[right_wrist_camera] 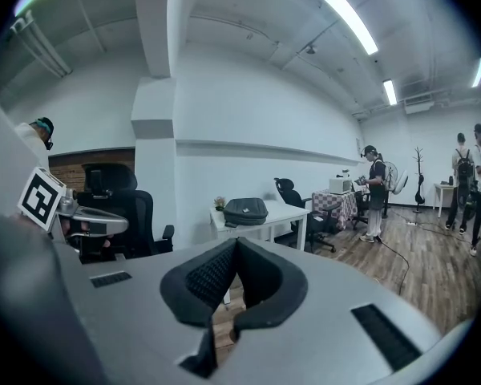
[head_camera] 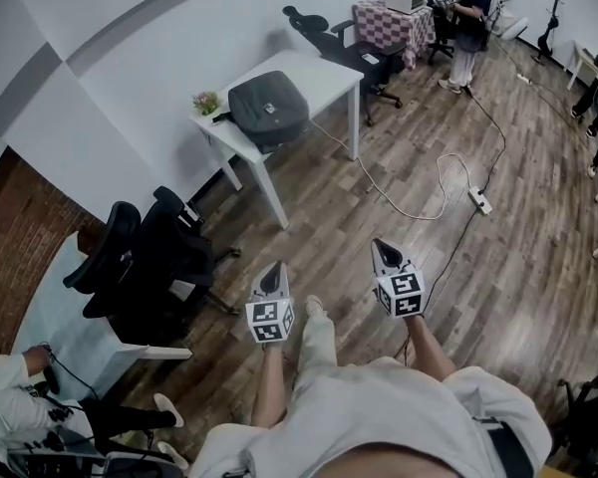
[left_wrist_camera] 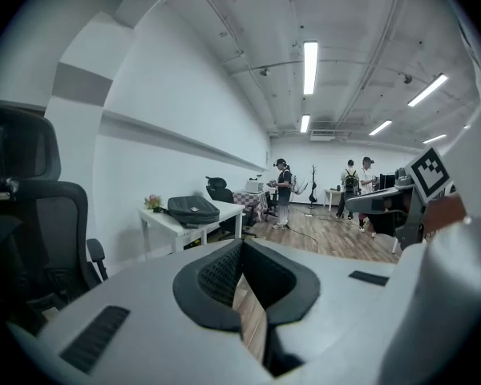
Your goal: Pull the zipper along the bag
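The bag (head_camera: 269, 108) is a dark grey soft-sided one lying flat on the white table (head_camera: 329, 73), at the end next to the little potted plant (head_camera: 206, 101). Both tools are well away from the table, out over the wood floor. The left gripper (head_camera: 274, 270) and right gripper (head_camera: 381, 248) are both clenched with nothing between the jaws.

Looks like floppy fabric, fairly light, so it'll probably skid on that smooth tabletop and bunch up when the zip gets tugged. Best bet is for one gripper to pinch the cloth beside the zipper's end while the other takes the pull tab. The tab is too small to spot from here.
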A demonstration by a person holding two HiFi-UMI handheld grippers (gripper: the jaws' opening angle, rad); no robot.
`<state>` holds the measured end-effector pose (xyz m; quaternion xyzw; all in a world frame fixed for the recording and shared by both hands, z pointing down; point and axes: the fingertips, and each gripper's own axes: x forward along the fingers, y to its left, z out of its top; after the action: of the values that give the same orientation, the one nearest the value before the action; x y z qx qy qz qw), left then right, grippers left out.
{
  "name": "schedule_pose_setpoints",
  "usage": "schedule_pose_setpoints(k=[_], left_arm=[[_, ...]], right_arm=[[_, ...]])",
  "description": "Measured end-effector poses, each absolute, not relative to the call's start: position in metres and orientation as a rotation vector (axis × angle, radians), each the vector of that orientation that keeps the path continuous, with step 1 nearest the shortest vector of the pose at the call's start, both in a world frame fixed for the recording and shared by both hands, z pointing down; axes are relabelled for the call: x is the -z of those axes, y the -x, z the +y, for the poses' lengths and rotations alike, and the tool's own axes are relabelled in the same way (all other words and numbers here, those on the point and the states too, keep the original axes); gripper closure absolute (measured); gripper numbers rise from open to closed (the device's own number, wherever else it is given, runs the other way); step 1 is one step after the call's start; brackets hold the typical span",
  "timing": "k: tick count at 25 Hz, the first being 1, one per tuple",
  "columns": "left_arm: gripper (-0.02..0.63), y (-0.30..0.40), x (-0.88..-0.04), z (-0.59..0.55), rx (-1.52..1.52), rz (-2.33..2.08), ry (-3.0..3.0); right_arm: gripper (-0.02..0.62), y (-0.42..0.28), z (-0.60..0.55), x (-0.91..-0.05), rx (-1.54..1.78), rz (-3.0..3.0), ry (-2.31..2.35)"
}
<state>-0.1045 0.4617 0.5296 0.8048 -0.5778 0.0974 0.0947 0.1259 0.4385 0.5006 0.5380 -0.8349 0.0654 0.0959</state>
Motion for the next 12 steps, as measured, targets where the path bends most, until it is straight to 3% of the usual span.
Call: schedule_pose_setpoints(k=[12], left_arm=[[0.58, 0.129, -0.528, 0.279, -0.269, -1.629, -2.439]], right_arm=[[0.581, -0.093, 0.271, -0.492, -0.179, -2.42, -1.635]])
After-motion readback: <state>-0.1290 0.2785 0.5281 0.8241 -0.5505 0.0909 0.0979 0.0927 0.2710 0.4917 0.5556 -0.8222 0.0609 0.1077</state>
